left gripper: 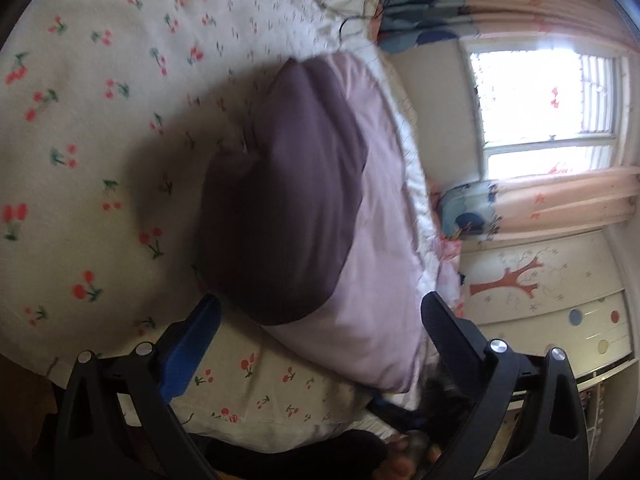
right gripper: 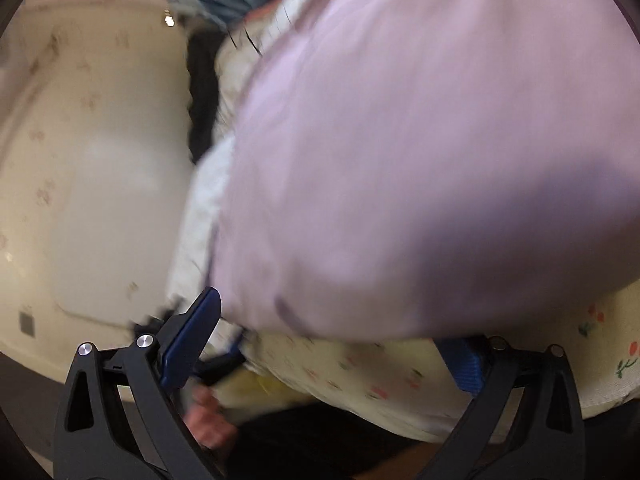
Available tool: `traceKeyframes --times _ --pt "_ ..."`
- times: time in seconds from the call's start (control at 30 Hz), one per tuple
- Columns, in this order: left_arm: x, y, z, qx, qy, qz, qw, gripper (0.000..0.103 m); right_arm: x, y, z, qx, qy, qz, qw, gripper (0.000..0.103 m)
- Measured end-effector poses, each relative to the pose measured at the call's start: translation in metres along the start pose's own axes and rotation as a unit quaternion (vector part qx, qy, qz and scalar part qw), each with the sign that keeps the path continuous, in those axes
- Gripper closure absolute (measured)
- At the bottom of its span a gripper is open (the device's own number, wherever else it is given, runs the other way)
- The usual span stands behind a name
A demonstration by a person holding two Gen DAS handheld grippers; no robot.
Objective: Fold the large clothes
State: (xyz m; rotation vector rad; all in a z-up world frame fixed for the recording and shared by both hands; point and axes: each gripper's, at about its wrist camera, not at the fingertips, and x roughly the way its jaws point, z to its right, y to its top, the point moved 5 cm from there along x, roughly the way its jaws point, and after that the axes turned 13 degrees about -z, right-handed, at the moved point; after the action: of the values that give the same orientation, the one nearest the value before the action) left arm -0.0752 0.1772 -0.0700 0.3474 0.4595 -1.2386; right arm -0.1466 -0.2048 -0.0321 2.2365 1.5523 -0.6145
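Hovering with both your left gripper [left gripper: 320, 316] and right gripper [right gripper: 332, 320] spread wide and empty over the lilac garment [left gripper: 372, 240] lying near the cherry-print bed's [left gripper: 80, 128] edge, you risk pinching bedsheet along with cloth.

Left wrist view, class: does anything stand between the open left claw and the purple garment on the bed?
Nothing visible does. The left claw is open, and the purple garment lies directly ahead of its fingers on the cherry-print sheet, with only bare sheet beside it.
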Motion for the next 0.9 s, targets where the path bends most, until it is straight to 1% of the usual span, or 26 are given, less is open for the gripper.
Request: traceKeyframes --times 0.1,0.17,0.2,0.27,0.33,0.37,0.43,0.5,0.57,0.6,0.7,0.8,0.9 --pt "0.014 0.005 0.000 -0.007 0.011 -0.005 0.9999 0.007 -0.012 0.002 -0.017 -0.030 0.014 0.022 0.999 0.006" --pt "0.019 0.009 0.005 -0.013 0.002 0.017 0.9998 0.007 -0.015 0.003 -0.022 -0.041 0.020 0.022 0.999 0.006" --pt "0.021 0.010 0.007 -0.014 -0.001 0.026 0.9996 0.007 -0.014 0.003 -0.023 -0.044 0.017 0.018 0.999 0.006" --pt "0.030 0.015 0.008 -0.029 0.012 0.043 0.9986 0.007 -0.013 0.004 -0.021 -0.048 0.010 0.003 0.999 0.006" --pt "0.040 0.018 0.006 -0.048 0.022 0.046 0.9976 0.007 -0.021 0.003 -0.009 -0.045 -0.005 -0.027 0.999 0.006" --pt "0.045 0.020 0.004 -0.058 0.031 0.051 0.9966 0.007 -0.027 0.001 -0.002 -0.043 -0.012 -0.033 0.998 0.006" --pt "0.045 0.021 0.006 -0.063 0.040 0.067 0.9950 0.007 -0.055 0.003 0.016 -0.032 -0.035 -0.015 0.999 0.006" --pt "0.047 0.020 0.009 -0.063 0.046 0.072 0.9943 0.007 -0.093 0.009 0.042 -0.011 -0.057 0.007 0.998 0.006" --pt "0.048 0.019 0.011 -0.063 0.043 0.077 0.9941 0.007 -0.125 0.016 0.072 0.018 -0.076 0.040 0.996 0.006" --pt "0.047 0.019 0.012 -0.064 0.038 0.080 0.9940 0.007 -0.140 0.019 0.088 0.038 -0.078 0.055 0.995 0.006" --pt "0.045 0.016 0.013 -0.067 0.021 0.083 0.9941 0.007 -0.175 0.029 0.125 0.076 -0.041 0.102 0.991 0.006" --pt "0.046 0.013 0.014 -0.065 0.023 0.081 0.9944 0.007 -0.183 0.038 0.143 0.088 -0.002 0.130 0.988 0.006" --pt "0.049 0.016 0.017 -0.060 0.029 0.080 0.9946 0.007 -0.183 0.041 0.144 0.082 0.000 0.146 0.986 0.006"
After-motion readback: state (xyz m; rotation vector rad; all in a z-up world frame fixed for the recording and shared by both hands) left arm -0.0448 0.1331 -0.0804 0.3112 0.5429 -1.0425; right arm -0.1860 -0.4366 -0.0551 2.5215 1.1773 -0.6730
